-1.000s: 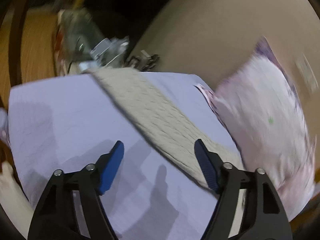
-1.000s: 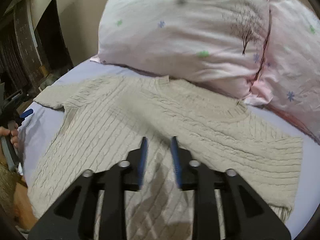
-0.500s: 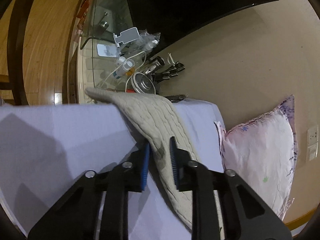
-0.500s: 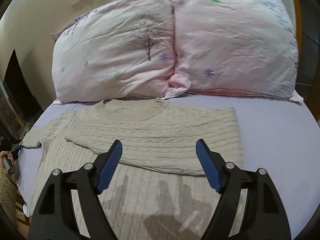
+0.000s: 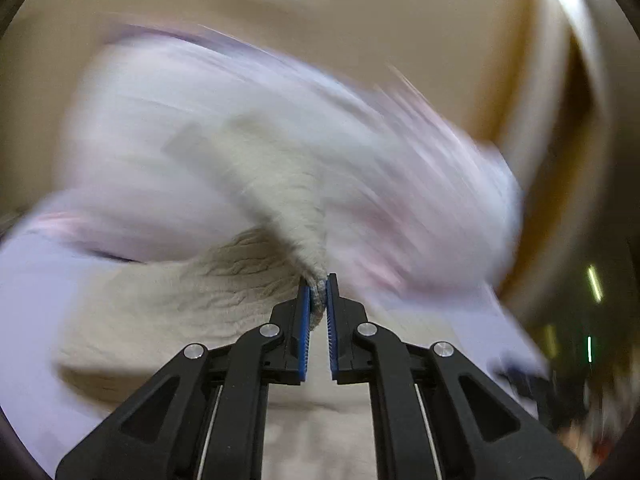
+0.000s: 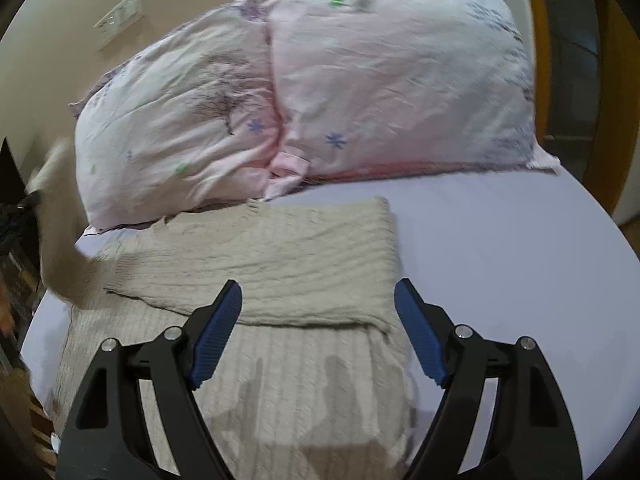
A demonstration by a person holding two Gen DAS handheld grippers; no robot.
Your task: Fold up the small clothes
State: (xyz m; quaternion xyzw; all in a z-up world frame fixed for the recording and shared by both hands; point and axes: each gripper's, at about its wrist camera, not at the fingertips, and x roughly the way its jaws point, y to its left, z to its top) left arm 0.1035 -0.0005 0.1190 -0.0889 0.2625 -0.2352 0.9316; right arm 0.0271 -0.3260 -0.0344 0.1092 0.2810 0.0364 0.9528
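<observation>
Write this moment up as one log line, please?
stage: second sleeve fold | left gripper: shut on sweater sleeve, lifted | right gripper: open above sweater | other sleeve: folded across

1. The sleeve (image 5: 296, 216), flat on the sheet (image 6: 500, 248) before, has been lifted, pinched in the left gripper (image 5: 318, 300)
2. The left view has been swung toward the pillows (image 5: 400, 184) and blurred

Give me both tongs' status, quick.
Left tongs: closed on the sleeve of the beige cable-knit sweater.
Right tongs: open, empty, above the sweater.
</observation>
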